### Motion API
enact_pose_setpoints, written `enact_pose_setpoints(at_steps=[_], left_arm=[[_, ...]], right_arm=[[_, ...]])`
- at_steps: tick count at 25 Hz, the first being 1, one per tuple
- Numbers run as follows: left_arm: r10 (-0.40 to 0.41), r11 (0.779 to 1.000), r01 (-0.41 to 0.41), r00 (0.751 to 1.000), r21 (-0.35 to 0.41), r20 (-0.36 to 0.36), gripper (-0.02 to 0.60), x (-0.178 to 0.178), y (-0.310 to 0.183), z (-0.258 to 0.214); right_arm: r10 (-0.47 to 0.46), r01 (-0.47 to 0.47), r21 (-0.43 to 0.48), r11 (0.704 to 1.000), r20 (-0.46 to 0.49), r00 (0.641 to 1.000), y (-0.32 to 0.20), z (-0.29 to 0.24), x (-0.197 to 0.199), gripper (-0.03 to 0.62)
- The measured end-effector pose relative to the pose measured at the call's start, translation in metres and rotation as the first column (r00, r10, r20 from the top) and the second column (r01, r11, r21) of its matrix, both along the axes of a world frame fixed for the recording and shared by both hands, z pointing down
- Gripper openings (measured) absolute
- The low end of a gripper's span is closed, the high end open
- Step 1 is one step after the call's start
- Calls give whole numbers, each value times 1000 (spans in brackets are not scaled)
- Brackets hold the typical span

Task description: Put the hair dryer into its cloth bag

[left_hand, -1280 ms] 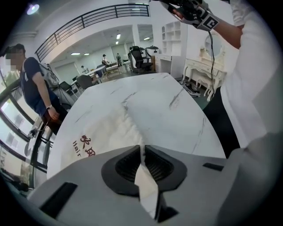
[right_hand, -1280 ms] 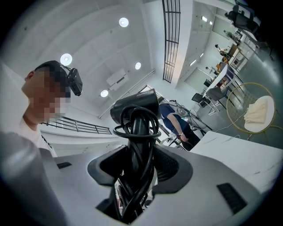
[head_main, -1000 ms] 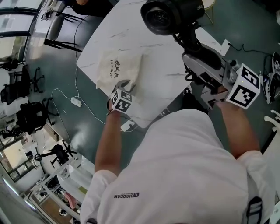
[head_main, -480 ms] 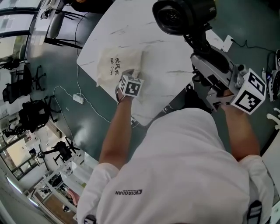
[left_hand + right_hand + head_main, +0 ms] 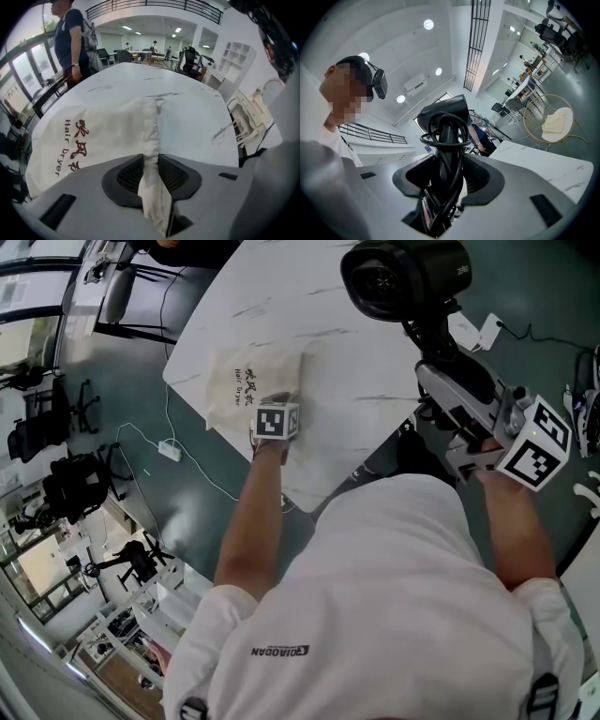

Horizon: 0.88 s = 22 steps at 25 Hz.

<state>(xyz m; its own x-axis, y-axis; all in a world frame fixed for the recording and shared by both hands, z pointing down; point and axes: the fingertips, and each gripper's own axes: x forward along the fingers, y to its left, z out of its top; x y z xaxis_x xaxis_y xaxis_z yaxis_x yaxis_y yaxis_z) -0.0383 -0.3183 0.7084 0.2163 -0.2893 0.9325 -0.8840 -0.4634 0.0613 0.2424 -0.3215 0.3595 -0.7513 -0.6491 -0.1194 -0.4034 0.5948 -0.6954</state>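
The cream cloth bag with red and black print lies flat on the white marbled table. My left gripper points down at the bag's right edge. Its jaws have just been closing, and in the left gripper view a fold of the bag is pinched between the left gripper's pads. The black hair dryer hangs above the table's right side, its handle wrapped in black cord. My right gripper is shut on that handle, and the right gripper view shows the dryer rising from the right gripper.
The table's near edge runs just below my left hand. A white power strip and cable lie on the floor to the left. A person stands at the table's far side. A wire chair stands beyond the table.
My left gripper has moved up and right onto the bag's edge, rolled, and closed on the cloth. The right gripper with the dryer has drifted to the right.
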Motion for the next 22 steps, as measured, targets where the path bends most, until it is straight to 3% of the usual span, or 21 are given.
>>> enact_pose_setpoints(at_steps=[8,22], left_arm=[[-146,989,142,978,-39,-146,67,-6,1,-11],[-166,977,193,954,88,-250,60,-10,-6,-73]], right_arm=[[-15,15,0,1000,2,1000,-2,-3,-1,210],[-84,85,20,996,-37,996,4,-10,-37,210]])
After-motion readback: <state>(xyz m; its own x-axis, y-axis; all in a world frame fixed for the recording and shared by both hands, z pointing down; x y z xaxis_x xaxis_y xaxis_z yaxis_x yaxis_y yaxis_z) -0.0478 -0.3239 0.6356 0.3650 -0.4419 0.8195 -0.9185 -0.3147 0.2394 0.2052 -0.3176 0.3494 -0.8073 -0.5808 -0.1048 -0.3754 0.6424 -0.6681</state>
